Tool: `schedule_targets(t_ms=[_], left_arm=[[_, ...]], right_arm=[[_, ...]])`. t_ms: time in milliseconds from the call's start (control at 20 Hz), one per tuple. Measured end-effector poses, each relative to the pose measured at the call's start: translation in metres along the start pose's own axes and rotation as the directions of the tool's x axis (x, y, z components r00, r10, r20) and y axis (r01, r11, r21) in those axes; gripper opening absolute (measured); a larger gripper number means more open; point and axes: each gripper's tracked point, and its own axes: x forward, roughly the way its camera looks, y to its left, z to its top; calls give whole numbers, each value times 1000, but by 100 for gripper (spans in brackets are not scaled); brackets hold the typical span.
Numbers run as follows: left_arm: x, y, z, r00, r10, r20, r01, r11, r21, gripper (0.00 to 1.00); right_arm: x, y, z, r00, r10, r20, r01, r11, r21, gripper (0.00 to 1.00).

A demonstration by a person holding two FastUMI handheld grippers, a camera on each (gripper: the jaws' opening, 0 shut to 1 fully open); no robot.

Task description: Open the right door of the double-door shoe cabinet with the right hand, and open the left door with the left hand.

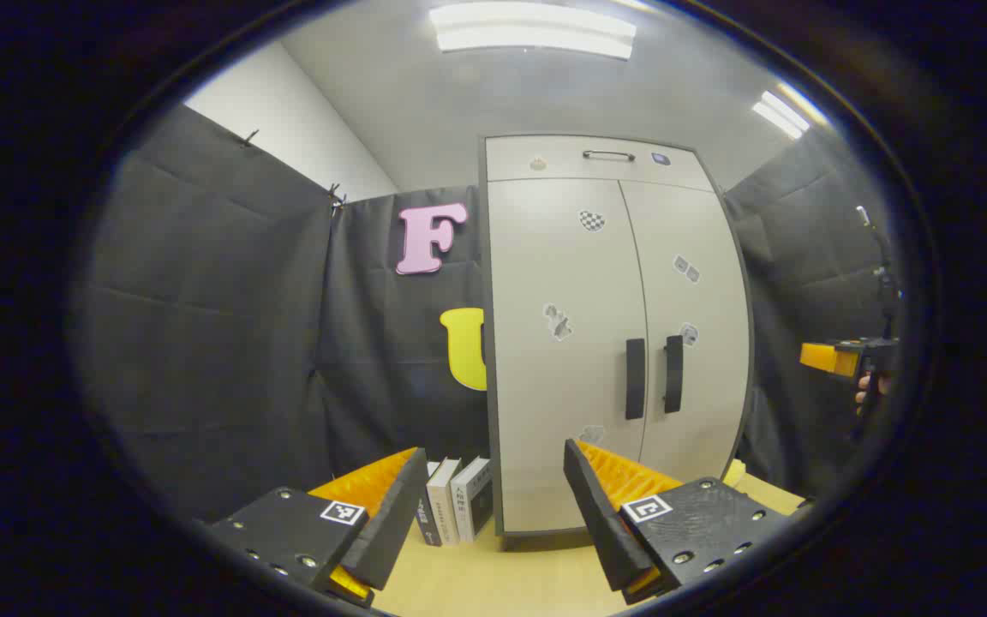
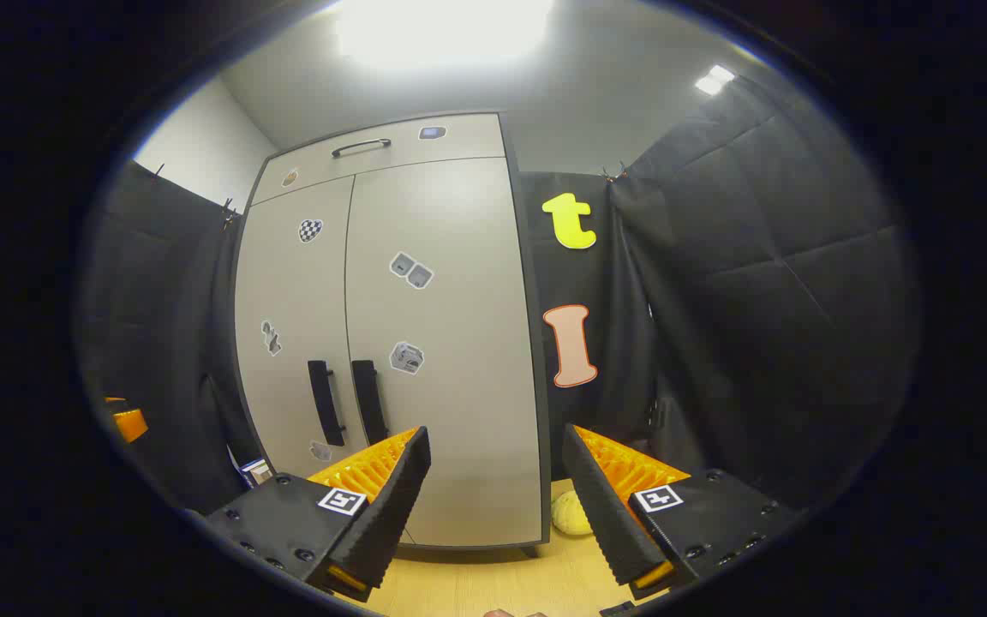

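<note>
Approach stage, before any contact. The shoe cabinet (image 1: 613,343) stands shut ahead of both tools, its 2 doors meeting at a central seam flanked by 2 vertical bar handles. In the left gripper view, the left hand-held gripper (image 1: 493,506) has its fingers spread wide with nothing between them; the left door (image 1: 562,360) lies straight ahead and its left handle (image 1: 635,378) sits ahead and slightly to the right of the fingers, well apart. In the right gripper view, the right hand-held gripper (image 2: 493,501) is likewise wide open and empty; the right door (image 2: 442,343) faces it, and the right handle (image 2: 368,401) lies ahead and to the left of the fingers, also well apart. By judgement, the next move calls for carrying the right tool forward and leftward until its fingers straddle that bar, closing, then pulling outward along the door's arc; the left tool would do the same on its own bar. The cabinet stands on a pale wooden table (image 1: 493,583), with 3 upright books (image 1: 455,506) beside its left flank and a small yellow object (image 2: 571,514) at its right foot. Black cloth walls and ceiling lights (image 1: 532,30) enclose the booth.
</note>
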Motion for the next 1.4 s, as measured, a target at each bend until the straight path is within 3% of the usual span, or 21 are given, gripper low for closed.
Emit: schedule_targets(t_ms=[250, 650, 1250, 1400], left_arm=[[8, -20, -29, 997, -47, -54, 44, 998, -52, 93], [-10, -13, -76, 990, -37, -133, 25, 996, -91, 93], [-33, -9, -91, 989, -29, -147, 16, 996, -87, 93], [-39, -5, -95, 987, -21, -156, 8, 996, -84, 93]], right_arm=[[2, 14, -9, 1000, 20, -15, -21, 998, -62, 98], [1, 37, -25, 995, 62, -81, -68, 995, -70, 98], [27, 72, 17, 992, 121, -45, -122, 992, -31, 97], [39, 93, 21, 984, 166, -67, -166, 986, 1, 98]])
